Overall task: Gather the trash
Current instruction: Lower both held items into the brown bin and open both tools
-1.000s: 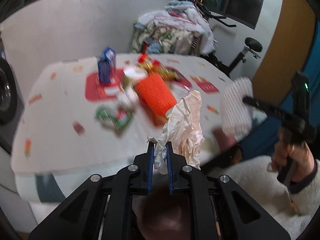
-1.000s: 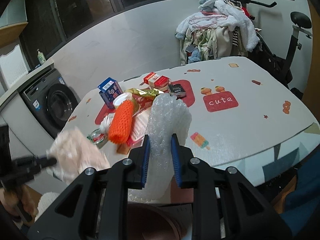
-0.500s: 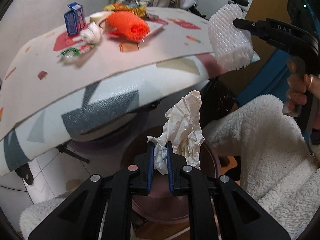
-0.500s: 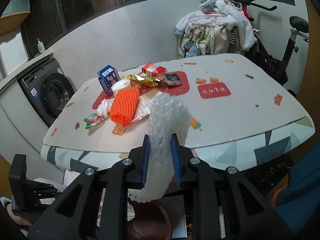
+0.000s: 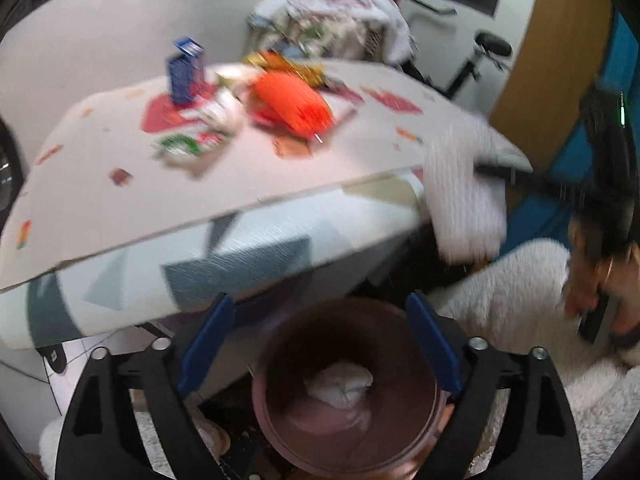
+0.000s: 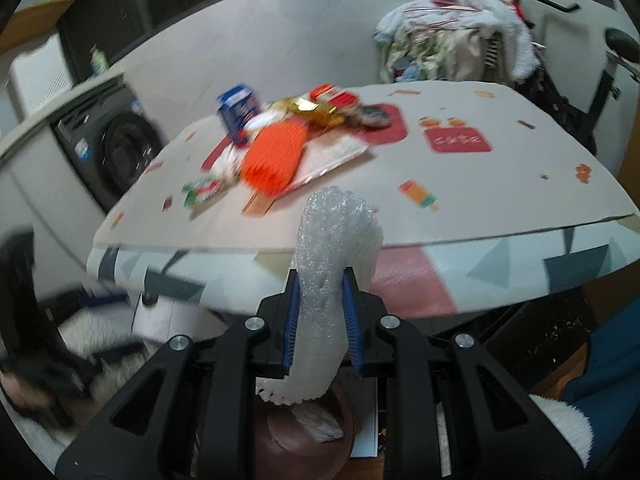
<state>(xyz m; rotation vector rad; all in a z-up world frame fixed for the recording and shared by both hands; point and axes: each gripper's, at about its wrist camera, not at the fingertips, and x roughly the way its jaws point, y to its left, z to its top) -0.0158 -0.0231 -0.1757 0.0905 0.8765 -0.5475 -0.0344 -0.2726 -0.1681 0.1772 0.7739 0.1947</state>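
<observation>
My left gripper [image 5: 318, 340] is open and empty above a brown trash bin [image 5: 416, 420] on the floor below the table's front edge. A crumpled white tissue [image 5: 340, 382] lies inside the bin. My right gripper [image 6: 320, 316] is shut on a white foam net sleeve [image 6: 336, 248], held above the same bin [image 6: 280, 436]; the sleeve also shows blurred in the left wrist view [image 5: 464, 200]. On the table [image 6: 480, 200] lie an orange foam net [image 6: 276, 156], a blue carton [image 6: 238, 114], a green wrapper [image 6: 200, 192] and other wrappers.
A washing machine [image 6: 104, 152] stands left of the table. A pile of clothes [image 6: 452, 36] on an exercise bike stands behind it. My white fleece sleeve [image 5: 516, 300] lies right of the bin.
My left gripper has opened and dropped the crumpled tissue into the bin. My right gripper has moved lower and closer to the bin, still holding the foam sleeve.
</observation>
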